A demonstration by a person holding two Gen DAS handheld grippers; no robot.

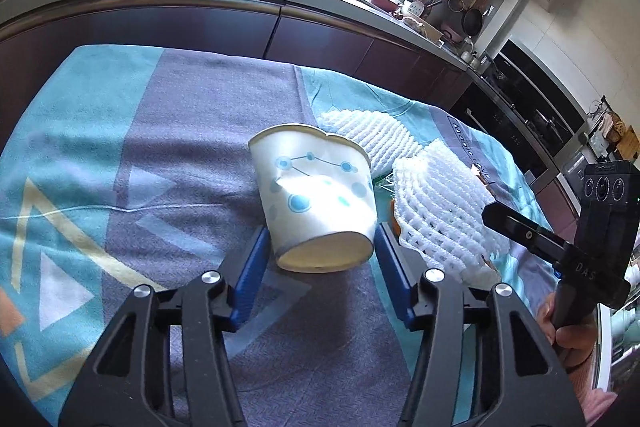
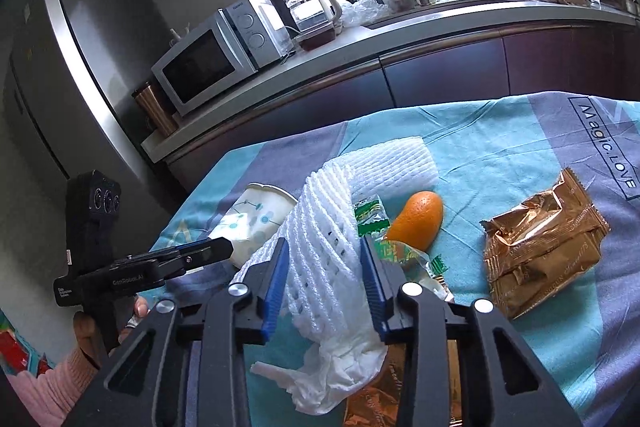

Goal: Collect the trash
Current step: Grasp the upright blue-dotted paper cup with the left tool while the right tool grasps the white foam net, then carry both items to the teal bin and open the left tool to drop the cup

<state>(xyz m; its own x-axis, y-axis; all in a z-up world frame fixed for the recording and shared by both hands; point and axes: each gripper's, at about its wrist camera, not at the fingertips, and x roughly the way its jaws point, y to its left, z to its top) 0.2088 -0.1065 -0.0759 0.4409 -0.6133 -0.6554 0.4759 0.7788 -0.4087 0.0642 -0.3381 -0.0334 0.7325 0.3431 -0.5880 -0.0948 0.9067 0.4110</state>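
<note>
Both wrist cameras look forward and down along their tools, close over the teal-and-grey cloth-covered surface (image 1: 80,131); both views share the dotted white paper cup (image 1: 316,187) and the white foam net sleeve (image 2: 324,239).

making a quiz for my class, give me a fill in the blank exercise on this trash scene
1. The paper cup lies on its ____ between the left gripper fingers.
2. The right gripper fingers flank a white foam ____.
3. The fruit beside the green wrapper is coloured ____.

Missing words: side; net; orange
</note>
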